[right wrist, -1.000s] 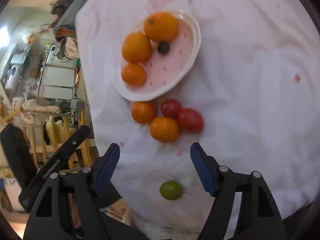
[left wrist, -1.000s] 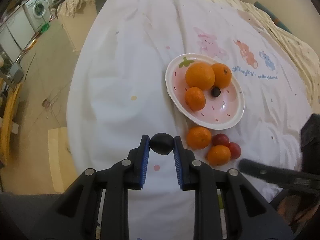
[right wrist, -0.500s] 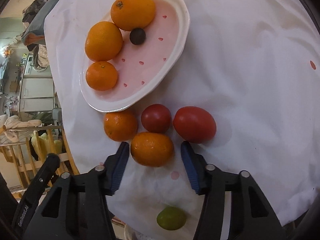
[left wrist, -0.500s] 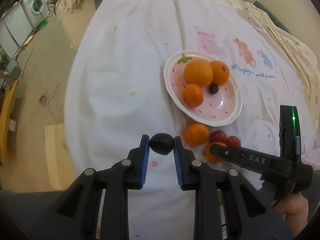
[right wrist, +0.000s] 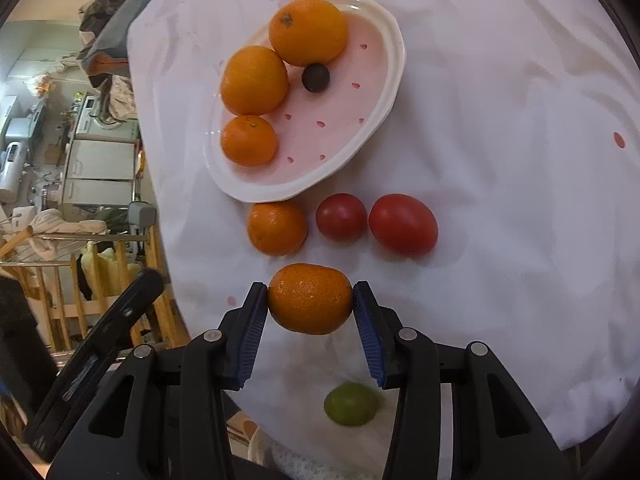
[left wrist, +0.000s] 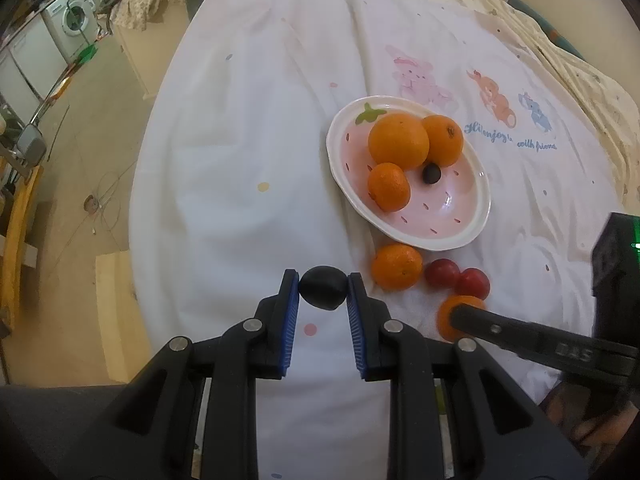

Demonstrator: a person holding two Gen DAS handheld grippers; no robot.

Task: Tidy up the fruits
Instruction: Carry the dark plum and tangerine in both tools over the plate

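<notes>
A pink strawberry-patterned plate (left wrist: 464,240) (right wrist: 256,194) on the white bedsheet holds three oranges (left wrist: 398,140) (right wrist: 254,80) and a small dark fruit (left wrist: 432,173) (right wrist: 316,77). Below the plate lie a loose mandarin (right wrist: 277,227) (left wrist: 396,266) and two red tomatoes (right wrist: 341,217) (right wrist: 403,224). My right gripper (right wrist: 310,298) is shut on another mandarin (right wrist: 310,300), both blue pads pressing its sides just below that group. My left gripper (left wrist: 323,280) is shut on a dark plum-like fruit (left wrist: 322,289), left of the loose mandarin. The held mandarin (left wrist: 444,316) shows partly behind the right gripper's finger.
A green lime (right wrist: 350,404) lies on the sheet near its front edge, under the right gripper. The sheet (left wrist: 240,160) drops off at the left to a floor with a washing machine (left wrist: 74,24). Wooden rails (right wrist: 80,280) stand beside the bed.
My right gripper came down over the nearest mandarin and its jaws narrowed until the pads pressed on it. The left gripper stayed where it was, gripping the dark fruit.
</notes>
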